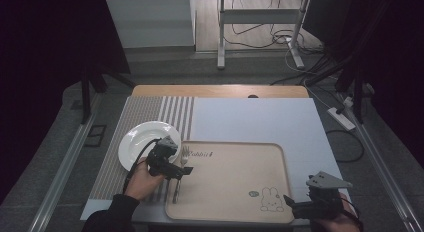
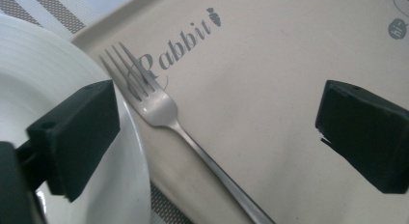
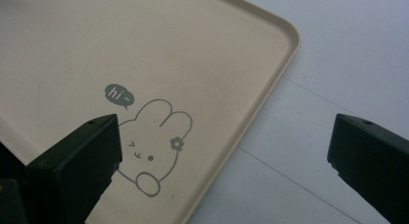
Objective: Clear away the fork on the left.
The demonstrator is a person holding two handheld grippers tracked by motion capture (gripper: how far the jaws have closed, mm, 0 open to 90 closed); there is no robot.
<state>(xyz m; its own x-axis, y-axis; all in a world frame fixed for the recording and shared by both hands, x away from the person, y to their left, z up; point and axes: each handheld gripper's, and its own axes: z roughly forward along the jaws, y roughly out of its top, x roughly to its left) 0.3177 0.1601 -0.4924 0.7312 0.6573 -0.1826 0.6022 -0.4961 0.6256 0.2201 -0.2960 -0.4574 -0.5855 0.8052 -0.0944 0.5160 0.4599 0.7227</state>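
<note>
The fork [image 2: 159,108] lies flat on the tan tray [image 1: 235,192], at the tray's left edge and just beside the white plate [image 1: 137,142]. In the high view its long axis runs nearly straight away from the person, tines at the far end near the printed word "Rabbit" and handle toward the near edge. The left gripper view gives detail the high view lacks: four tines overlapping the first printed letter, and the handle running out of the bottom of the frame.

The left hand-held gripper [image 1: 175,167] hovers over the fork with its jaws spread wide. One jaw stands over the plate rim, the other over bare tray. Neither pad touches the fork.

The right hand-held gripper [image 1: 300,206] sits well apart, at the tray's near right corner, jaws likewise spread and holding nothing. Its own view shows the printed rabbit [image 3: 152,147] and the white mat [image 3: 337,64] covering the counter.
</note>
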